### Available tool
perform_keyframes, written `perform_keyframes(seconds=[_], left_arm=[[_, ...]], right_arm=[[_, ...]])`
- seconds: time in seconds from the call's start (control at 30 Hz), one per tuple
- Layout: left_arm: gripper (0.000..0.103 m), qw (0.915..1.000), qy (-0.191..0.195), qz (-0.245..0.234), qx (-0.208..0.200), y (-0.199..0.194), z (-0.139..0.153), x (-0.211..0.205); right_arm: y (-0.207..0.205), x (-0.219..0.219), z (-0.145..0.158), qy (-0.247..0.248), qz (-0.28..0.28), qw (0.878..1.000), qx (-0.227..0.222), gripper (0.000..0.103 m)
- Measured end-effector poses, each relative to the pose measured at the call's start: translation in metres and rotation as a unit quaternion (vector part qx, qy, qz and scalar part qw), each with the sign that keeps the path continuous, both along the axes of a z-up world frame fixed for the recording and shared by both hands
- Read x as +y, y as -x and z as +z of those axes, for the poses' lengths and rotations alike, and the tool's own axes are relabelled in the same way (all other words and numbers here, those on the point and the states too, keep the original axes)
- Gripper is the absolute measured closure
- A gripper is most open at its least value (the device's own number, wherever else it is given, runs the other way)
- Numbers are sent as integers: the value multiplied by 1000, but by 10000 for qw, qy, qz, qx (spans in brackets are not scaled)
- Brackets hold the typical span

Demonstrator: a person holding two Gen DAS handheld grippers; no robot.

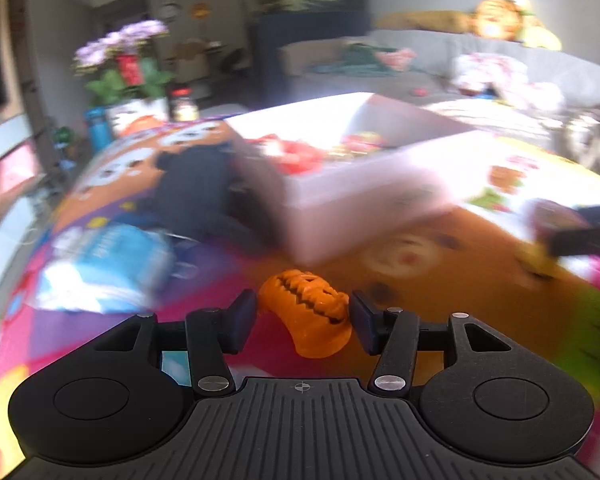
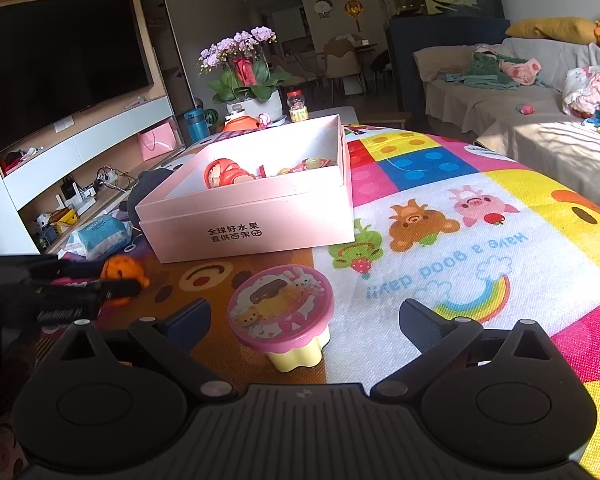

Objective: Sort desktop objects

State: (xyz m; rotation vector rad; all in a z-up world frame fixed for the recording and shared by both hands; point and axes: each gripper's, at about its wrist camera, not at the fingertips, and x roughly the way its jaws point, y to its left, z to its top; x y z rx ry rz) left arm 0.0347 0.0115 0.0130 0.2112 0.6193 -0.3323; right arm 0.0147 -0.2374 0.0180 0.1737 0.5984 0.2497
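An orange pumpkin-shaped toy (image 1: 306,316) with a jagged mouth sits between the pads of my left gripper (image 1: 303,306), which is shut on it just above the colourful play mat (image 2: 480,184). The toy looks sharp while everything behind it is smeared. In the right wrist view that left gripper (image 2: 120,280) comes in from the left edge with the orange toy (image 2: 118,268) in its fingers. My right gripper (image 2: 306,322) is open, with a fingertip on each side of a yellow cup with a pink cartoon lid (image 2: 282,310) and a gap on both sides. The pink box (image 2: 252,220) stands beyond, holding a red figure (image 2: 224,174) and small toys.
A blue wipes pack (image 2: 100,236) and a dark cloth bundle (image 1: 196,188) lie left of the box. A potted orchid (image 2: 244,72), a jar and a blue bottle stand behind it. The TV cabinet (image 2: 80,148) is on the left and the sofa (image 2: 500,112) on the right.
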Motion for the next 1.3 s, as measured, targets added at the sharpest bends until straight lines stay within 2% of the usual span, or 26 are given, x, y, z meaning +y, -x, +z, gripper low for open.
perform_keyframes(seconds=[0.13, 0.23, 0.3, 0.47, 0.53, 0.67, 0.83, 1.0, 1.13, 1.3], left_arm=[[45, 9983, 77, -575, 24, 22, -4, -25], [41, 9972, -182, -707, -152, 31, -6, -39], [25, 9973, -141, -700, -138, 32, -6, -39], [8, 9973, -317, -579, -323, 41, -6, -43], [7, 9974, -370, -520, -335, 42, -6, -43], [3, 9979, -344, -463, -304, 42, -6, -40], [3, 9988, -255, -362, -228, 41, -6, -33], [3, 9985, -418, -342, -122, 40, -9, -30], [3, 9988, -364, -317, -14, 38, -9, -24], [1, 9990, -376, -238, -7, 38, -9, -24]], right_arm=[[0, 0, 0, 15, -10, 10000, 12, 2], [0, 0, 0, 32, -36, 10000, 16, 0], [0, 0, 0, 33, -42, 10000, 31, 0], [-8, 1, -4, 75, -92, 9994, 323, 0], [-15, 0, -6, 67, -113, 9985, 527, 0], [-14, 4, -7, 191, -93, 9982, 559, 0], [-15, 7, -6, 273, -69, 9976, 635, 0], [-12, 15, -6, 353, -142, 9973, 623, 0], [-9, 18, -5, 340, -158, 9975, 595, 0], [-8, 27, -6, 594, -76, 9965, 582, 0]])
